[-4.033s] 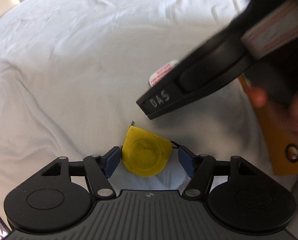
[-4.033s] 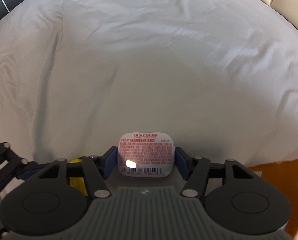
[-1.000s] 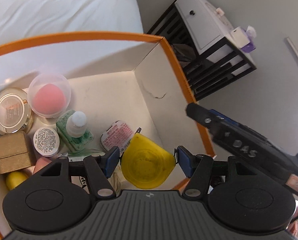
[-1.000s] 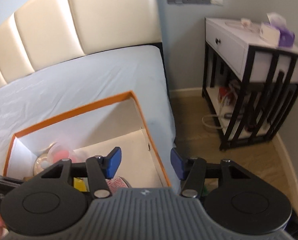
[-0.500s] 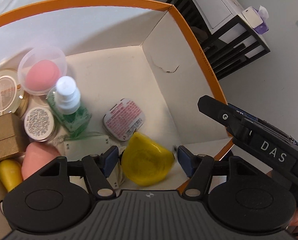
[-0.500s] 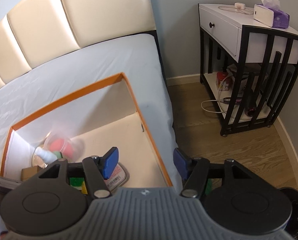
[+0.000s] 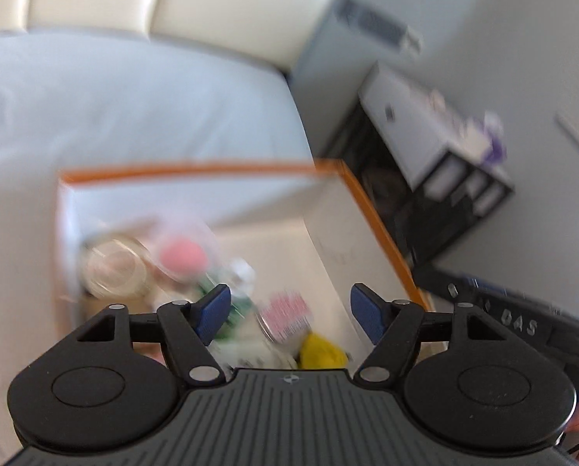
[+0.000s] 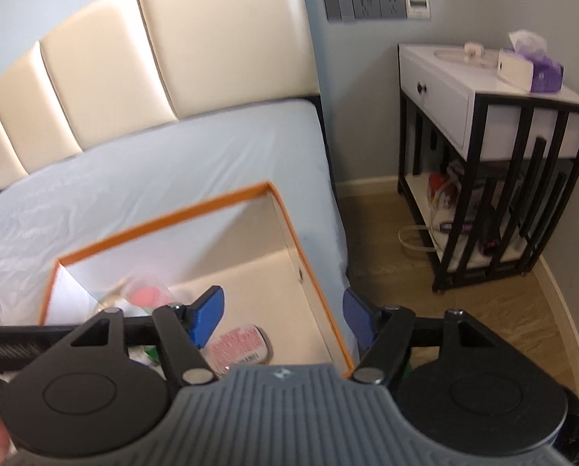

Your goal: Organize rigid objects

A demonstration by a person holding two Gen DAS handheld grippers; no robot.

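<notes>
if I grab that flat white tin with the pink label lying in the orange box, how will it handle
The flat white tin with the pink label looks rigid, so it probably won't flex. It lies flat on the floor of the orange-rimmed box, so rolling or tipping seems unlikely. Its smooth rounded edges might slip between pads.

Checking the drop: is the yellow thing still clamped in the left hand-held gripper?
No, the yellow thing lies in the box, pads apart.

My left view is smeared with blur, so the things in the box (image 7: pixel 371 209) look like soft blobs, while my right view is bright and mostly sharp, with soft daylight on the bed (image 8: pixel 173 178) and everything bending round at the dark corners.
</notes>
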